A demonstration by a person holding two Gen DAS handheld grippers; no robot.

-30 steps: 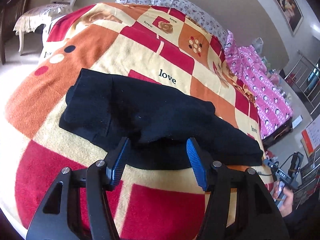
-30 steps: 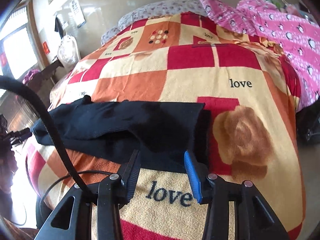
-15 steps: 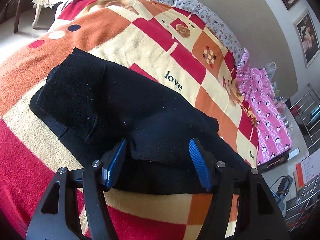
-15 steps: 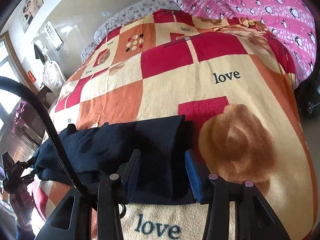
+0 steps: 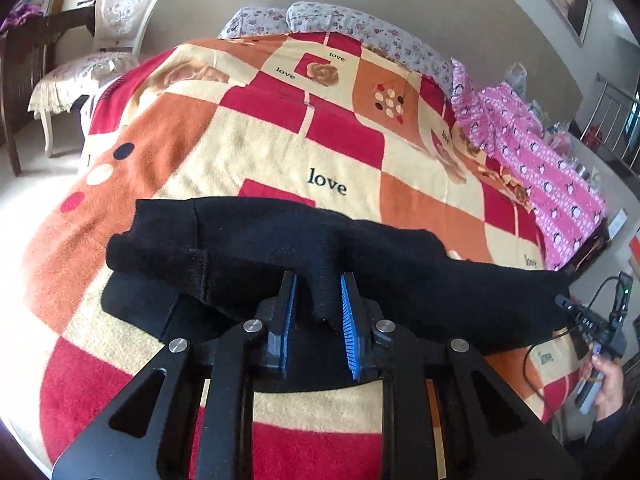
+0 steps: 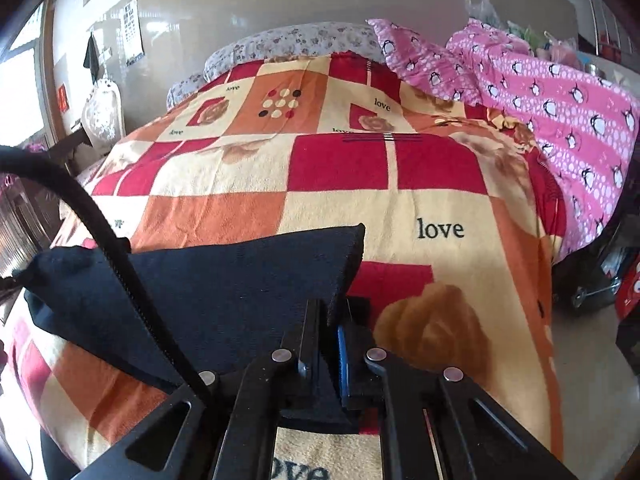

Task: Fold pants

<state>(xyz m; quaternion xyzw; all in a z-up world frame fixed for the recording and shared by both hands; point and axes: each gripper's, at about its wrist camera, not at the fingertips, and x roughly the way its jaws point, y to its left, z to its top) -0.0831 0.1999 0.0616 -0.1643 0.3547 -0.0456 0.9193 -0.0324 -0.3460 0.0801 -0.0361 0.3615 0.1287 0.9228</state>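
Note:
Black pants lie lengthwise across a checked "love" blanket on a bed. My left gripper is closing its jaws, and a raised ridge of the pants' near edge is pinched between the blue pads. The upper layer hangs lifted over the lower one. In the right wrist view my right gripper is shut on the near corner of the pants, whose end rises off the blanket. The right gripper's body and the hand holding it show at the left view's right edge.
A pink penguin quilt lies bunched along the bed's right side. Floral pillows sit at the head. A white chair stands beyond the far left corner. A black cable arcs across the right wrist view.
Both grippers went from open around the pants' near edge to closed on it. The gripped fabric has lifted slightly off the blanket at both ends.

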